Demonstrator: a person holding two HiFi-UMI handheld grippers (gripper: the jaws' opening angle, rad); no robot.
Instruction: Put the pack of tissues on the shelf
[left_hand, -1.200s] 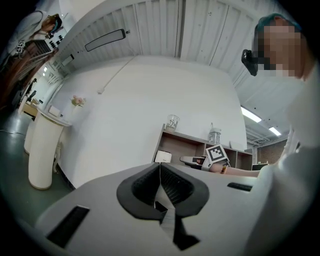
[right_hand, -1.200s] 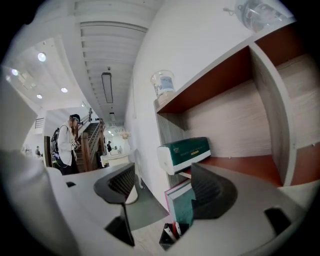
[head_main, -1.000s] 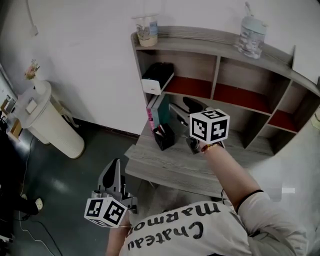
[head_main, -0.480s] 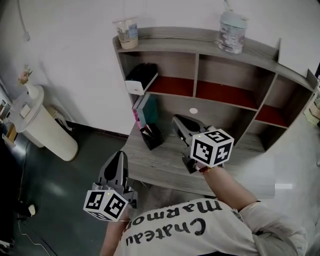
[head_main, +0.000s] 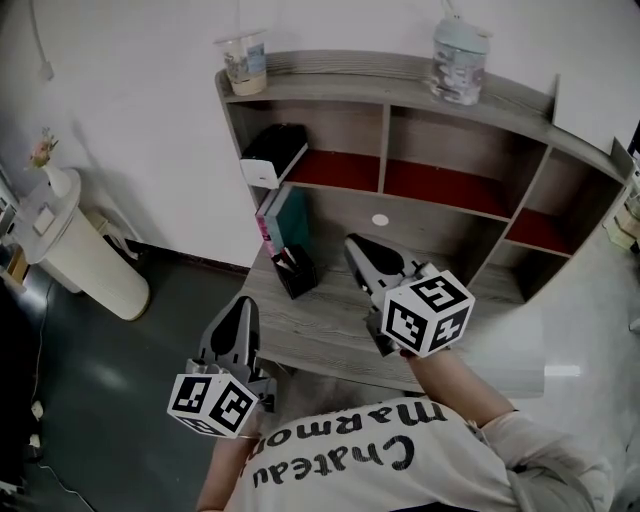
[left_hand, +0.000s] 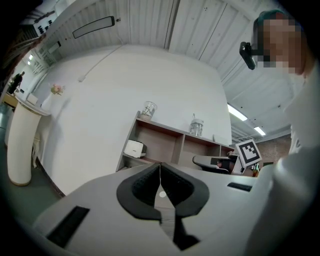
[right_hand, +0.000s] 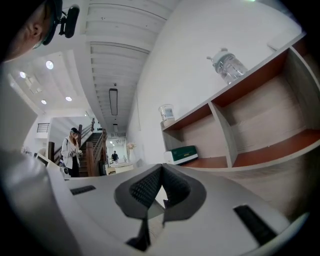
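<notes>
We read the shelf unit (head_main: 400, 72) as matt grey wood grain, with smooth red boards (head_main: 345, 170) inside it. The desk (head_main: 330, 335) below it has the same grain. On its top stand a clear plastic cup (head_main: 246, 62) and a clear glossy jar (head_main: 460, 60). The pack of tissues (head_main: 272, 158) in its upper left bay looks like smooth plastic wrap. The left gripper (left_hand: 160, 164) and right gripper (right_hand: 162, 166) have matt grey plastic shells and black ribbed pads (left_hand: 145, 185). The floor (head_main: 90, 370) left of it is dark and glossy.

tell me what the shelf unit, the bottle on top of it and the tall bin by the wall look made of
Shelf unit: matte grey board with streaky wood grain, probably laminate rather than solid wood; the inner shelf boards look red.
Bottle: looks see-through and pale, so clear glass or plastic; I can't tell which.
Tall bin: smooth cream body with no visible texture, most likely plastic.
</notes>
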